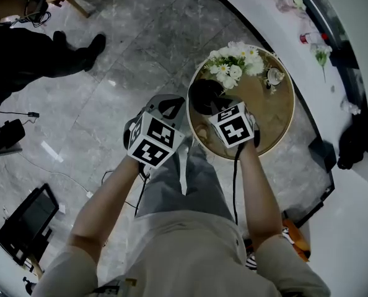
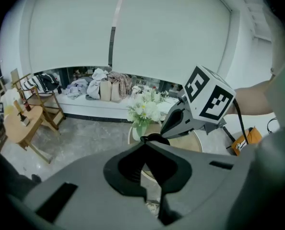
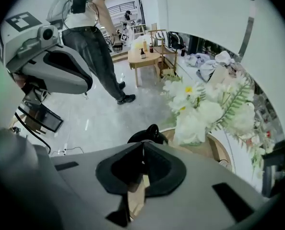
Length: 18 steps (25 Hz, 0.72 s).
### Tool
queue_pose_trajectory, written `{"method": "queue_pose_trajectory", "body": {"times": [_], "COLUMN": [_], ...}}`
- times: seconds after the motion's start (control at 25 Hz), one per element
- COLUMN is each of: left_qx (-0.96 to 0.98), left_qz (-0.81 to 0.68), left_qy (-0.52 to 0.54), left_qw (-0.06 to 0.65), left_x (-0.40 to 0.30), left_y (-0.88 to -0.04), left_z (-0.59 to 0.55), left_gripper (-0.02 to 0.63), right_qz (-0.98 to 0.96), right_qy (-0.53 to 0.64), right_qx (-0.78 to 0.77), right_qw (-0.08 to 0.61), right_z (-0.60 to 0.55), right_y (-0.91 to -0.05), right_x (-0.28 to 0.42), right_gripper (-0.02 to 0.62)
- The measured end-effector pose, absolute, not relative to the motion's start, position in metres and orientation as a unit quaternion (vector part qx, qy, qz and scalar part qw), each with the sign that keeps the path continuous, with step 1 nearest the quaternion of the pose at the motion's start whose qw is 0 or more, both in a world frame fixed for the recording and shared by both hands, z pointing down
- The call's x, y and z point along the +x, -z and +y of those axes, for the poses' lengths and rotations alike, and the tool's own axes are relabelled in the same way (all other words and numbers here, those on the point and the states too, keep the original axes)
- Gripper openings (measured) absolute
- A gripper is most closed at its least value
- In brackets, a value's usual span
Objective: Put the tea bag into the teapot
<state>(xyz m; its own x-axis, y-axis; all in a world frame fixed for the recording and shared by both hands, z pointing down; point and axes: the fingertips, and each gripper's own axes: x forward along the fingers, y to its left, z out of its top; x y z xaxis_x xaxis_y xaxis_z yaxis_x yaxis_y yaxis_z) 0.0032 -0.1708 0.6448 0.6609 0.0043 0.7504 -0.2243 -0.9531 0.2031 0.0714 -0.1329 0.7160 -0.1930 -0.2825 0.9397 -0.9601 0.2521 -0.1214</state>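
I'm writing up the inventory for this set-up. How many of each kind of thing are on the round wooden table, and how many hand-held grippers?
Black teapot: 1
Vase of white flowers: 1
Small pale object, too small to identify: 1
Hand-held grippers: 2, left hand-held gripper and right hand-held gripper
Total: 5

I see a round wooden counter (image 1: 277, 115) on grey floor (image 1: 109, 110) — bearing a black teapot (image 1: 204, 95), white flowers (image 1: 236, 62) and a small pale object (image 1: 274, 76).
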Motion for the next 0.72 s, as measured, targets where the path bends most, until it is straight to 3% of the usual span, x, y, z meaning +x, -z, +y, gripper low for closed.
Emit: {"method": "queue_pose_trajectory", "body": {"times": [0.32, 0.72], "left_qx": [0.915, 0.931], "left_qz": [-0.081, -0.108], "left_qy": [-0.377, -0.336], "left_qw": [0.117, 0.089], "left_x": [0.001, -0.004], "left_y": [-0.579, -0.502], "left_z": [-0.174, -0.173], "left_gripper": [0.008, 0.008], "right_qz": [-0.69, -0.694], "right_qy": [-0.372, -0.292], "right_qx": [0.501, 0.554], "right_qw": [0.367, 0.354], "right_z": [-0.143, -0.148], "right_y": [-0.64, -0.54], "right_x": [0.07, 0.074], "right_gripper": [0.011, 0.009]}}
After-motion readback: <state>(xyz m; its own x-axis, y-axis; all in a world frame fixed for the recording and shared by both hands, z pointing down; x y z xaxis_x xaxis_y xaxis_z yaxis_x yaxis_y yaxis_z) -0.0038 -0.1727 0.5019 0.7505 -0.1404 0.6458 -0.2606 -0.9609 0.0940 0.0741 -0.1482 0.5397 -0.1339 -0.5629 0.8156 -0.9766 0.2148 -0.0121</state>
